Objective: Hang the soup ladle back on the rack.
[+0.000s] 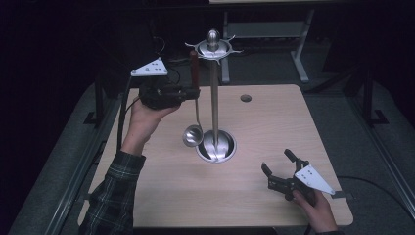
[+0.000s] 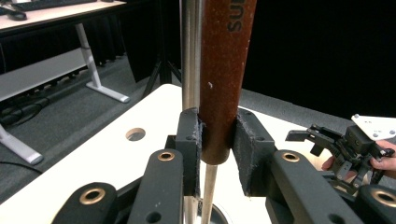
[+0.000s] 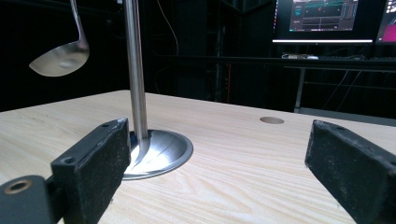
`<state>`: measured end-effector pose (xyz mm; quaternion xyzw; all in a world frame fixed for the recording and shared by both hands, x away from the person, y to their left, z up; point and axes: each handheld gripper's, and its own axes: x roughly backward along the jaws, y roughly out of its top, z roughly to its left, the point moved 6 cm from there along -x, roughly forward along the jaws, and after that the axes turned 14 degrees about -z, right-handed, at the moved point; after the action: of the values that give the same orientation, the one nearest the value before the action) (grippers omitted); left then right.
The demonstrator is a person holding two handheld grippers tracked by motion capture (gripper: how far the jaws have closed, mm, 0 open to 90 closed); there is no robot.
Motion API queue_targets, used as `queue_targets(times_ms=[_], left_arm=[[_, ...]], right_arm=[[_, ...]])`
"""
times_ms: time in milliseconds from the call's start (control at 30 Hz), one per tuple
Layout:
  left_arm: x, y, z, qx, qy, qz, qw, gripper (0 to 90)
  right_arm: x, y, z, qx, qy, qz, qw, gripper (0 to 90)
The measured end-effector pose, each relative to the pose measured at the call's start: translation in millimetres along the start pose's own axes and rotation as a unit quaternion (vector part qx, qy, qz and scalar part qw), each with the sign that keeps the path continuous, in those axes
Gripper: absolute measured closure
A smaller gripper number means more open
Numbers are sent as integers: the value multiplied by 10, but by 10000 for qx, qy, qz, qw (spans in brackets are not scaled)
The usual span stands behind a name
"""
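Note:
A steel utensil stand (image 1: pixel 214 98) with hooks round its top stands on a round base mid-table. My left gripper (image 1: pixel 195 92) is raised beside the pole, shut on the brown handle of a steel ladle (image 1: pixel 194 73). The ladle's bowl (image 1: pixel 193 135) hangs above the table, left of the base. In the left gripper view both pads (image 2: pixel 190 140) press the handle (image 2: pixel 224 70), with the pole (image 2: pixel 189 56) just behind. Whether the handle's top rests on a hook I cannot tell. My right gripper (image 1: pixel 277 161) lies low at the table's front right, open and empty, facing the stand (image 3: pixel 134 70) and the ladle bowl (image 3: pixel 60 58).
A round cable hole (image 1: pixel 246 98) sits near the table's far edge. Beyond the table are dark floor, white desk legs (image 1: pixel 298 58) and lit monitors (image 3: pixel 322 18). The light wooden tabletop (image 1: pixel 161 191) is bare in front of the stand.

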<state>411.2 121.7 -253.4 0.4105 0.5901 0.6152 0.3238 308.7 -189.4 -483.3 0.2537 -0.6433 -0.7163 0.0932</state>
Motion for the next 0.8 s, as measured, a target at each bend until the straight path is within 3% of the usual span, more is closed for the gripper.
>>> queue_targets(times_ms=[267,800], left_arm=[[28,-31,22,96,17,23,10000,636],[258,-207,-27,60,252,235,9994,324]], right_arm=[[1,1,-2,-12,0,-4,10000,63],[2,1,-3,-3,7,-1,10000,63]])
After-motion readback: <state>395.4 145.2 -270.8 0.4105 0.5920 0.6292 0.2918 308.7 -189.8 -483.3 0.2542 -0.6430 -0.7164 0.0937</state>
